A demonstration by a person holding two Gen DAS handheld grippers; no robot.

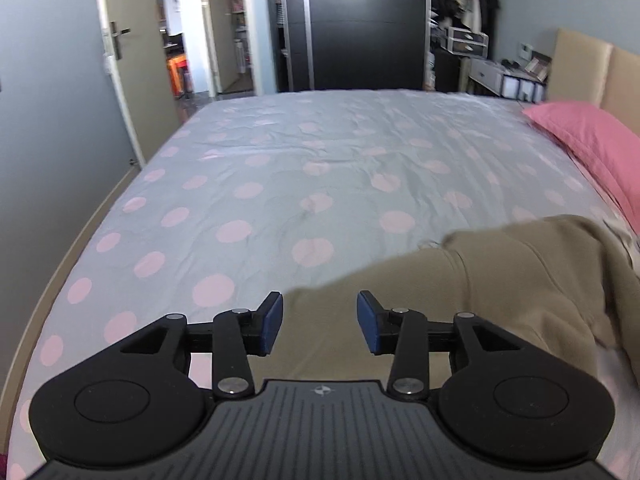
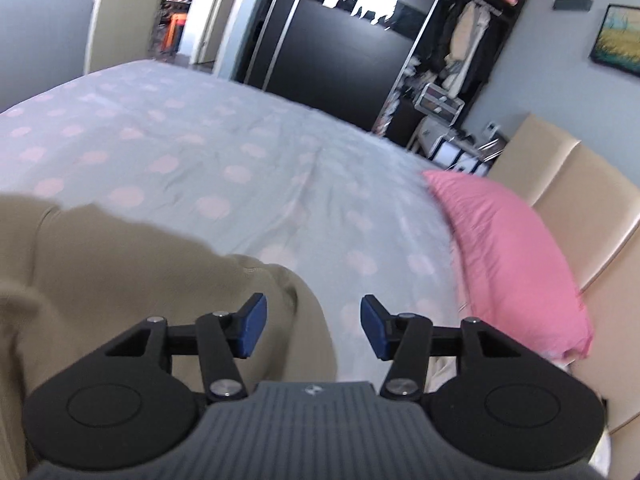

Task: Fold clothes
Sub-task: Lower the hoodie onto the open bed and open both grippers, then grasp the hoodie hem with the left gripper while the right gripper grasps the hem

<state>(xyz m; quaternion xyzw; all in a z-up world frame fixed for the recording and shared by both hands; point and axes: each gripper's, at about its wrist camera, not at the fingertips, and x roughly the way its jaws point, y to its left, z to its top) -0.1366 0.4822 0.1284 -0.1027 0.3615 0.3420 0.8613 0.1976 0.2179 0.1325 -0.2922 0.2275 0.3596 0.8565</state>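
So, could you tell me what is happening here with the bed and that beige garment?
A person holds a gripper in each hand above a bed with a grey, pink-dotted sheet. A beige garment lies bunched on the near side of the bed, beside a pink pillow. The left gripper and the right gripper are both open, holding nothing. No tidy fold shows in the garment yet.

Grey bedsheet (image 1: 280, 168) with pink dots, pink pillow (image 2: 508, 252) against beige headboard (image 2: 568, 184), black wardrobe (image 1: 360, 32), open door (image 1: 120, 60)
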